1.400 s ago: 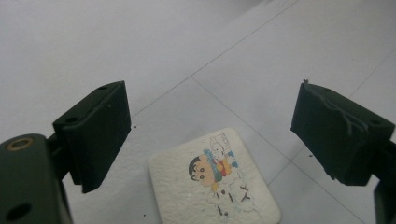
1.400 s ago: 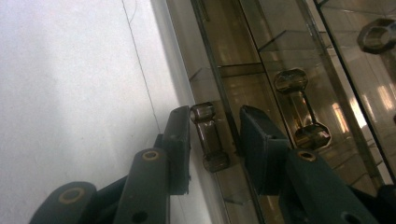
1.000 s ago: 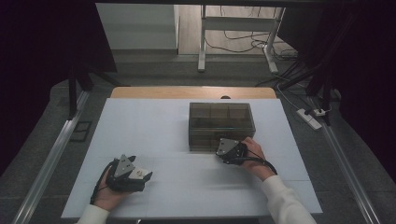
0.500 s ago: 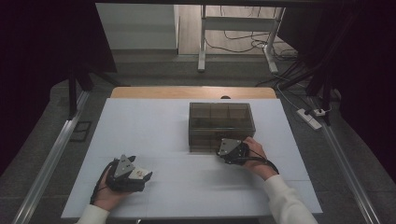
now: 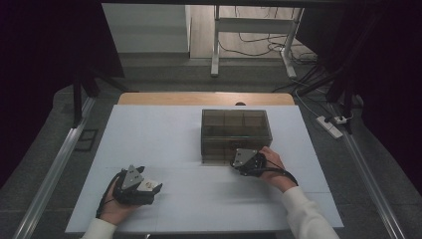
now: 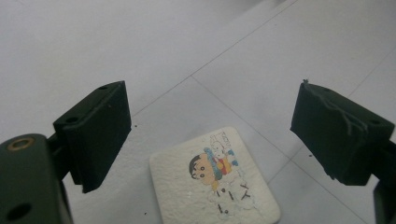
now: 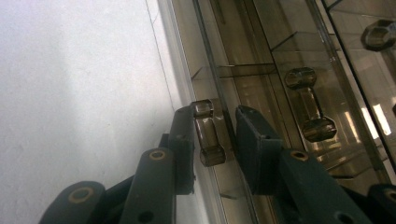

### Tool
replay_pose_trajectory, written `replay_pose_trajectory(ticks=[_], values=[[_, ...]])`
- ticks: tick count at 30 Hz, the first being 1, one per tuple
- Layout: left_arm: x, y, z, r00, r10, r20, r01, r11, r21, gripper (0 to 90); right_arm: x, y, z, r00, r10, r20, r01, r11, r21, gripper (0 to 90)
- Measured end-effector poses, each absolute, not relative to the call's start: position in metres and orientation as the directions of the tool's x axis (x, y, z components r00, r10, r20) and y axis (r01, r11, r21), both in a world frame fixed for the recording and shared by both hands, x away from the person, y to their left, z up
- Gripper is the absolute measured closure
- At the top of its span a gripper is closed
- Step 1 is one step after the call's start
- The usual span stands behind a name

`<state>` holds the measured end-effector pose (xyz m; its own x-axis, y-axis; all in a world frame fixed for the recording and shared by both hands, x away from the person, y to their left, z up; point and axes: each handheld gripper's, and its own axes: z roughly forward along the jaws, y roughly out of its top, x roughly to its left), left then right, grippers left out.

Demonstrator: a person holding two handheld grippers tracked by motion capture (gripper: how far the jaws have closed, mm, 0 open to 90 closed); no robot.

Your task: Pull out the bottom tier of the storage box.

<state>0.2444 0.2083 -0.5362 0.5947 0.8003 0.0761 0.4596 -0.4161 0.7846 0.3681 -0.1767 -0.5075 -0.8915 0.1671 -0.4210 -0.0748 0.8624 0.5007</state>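
The right hand-held gripper [image 7: 215, 135] has just been closing its jaws around the lowest handle [image 7: 208, 140] on the front of the smoky drawer box [image 5: 236, 130], and the handle now sits between the pads; the left pad seems to touch it, while a thin gap shows at the right pad, so the grip looks not quite made. Against the earlier pictures neither hand has shifted on the table [image 5: 174, 134], which suggests the reach is over and the pull of the bottom drawer is the step about to start. The box stands at the middle of the table, toward its far side, with the right hand at its near front face. It is translucent brown plastic, glossy, with thin inner dividers, and its handles are small barbell-shaped bars of the same clear plastic — hard and slick, so likely to slip from a loose pinch. The left hand-held gripper [image 6: 210, 135] rests near the table's front left with its jaws spread wide over a coaster [image 6: 215, 184] — a pale, rough-grained square with rounded corners and a cartoon figure printed on it — lying flat and untouched on the matt white tabletop.
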Motion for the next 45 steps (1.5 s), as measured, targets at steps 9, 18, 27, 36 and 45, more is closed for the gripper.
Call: replay_pose_trajectory(ticks=[9,18,27,36,45], values=[[0.2445,0.2087,-0.5362,0.591,0.803,0.074,0.461,-0.412,0.786,12.1,0.3668,-0.1777,-0.5062,-0.898,0.16,-0.409,-0.072,0.865,0.496,68.5],[0.2445,0.2085,-0.5363,0.592,0.802,0.076,0.461,-0.414,0.785,12.1,0.3663,-0.1795,-0.5043,-0.904,0.149,-0.4,-0.074,0.868,0.491,70.1],[0.2444,0.2082,-0.5365,0.593,0.802,0.077,0.462,-0.416,0.783,12.1,0.3661,-0.1805,-0.5029,-0.907,0.143,-0.396,-0.074,0.872,0.484,70.3],[0.2445,0.2082,-0.5365,0.592,0.802,0.078,0.462,-0.417,0.783,12.1,0.3648,-0.1809,-0.502,-0.913,0.131,-0.387,-0.077,0.875,0.479,70.8],[0.2444,0.2081,-0.5366,0.593,0.801,0.078,0.462,-0.418,0.782,12.1,0.3637,-0.1809,-0.5019,-0.915,0.124,-0.384,-0.081,0.875,0.477,71.1]])
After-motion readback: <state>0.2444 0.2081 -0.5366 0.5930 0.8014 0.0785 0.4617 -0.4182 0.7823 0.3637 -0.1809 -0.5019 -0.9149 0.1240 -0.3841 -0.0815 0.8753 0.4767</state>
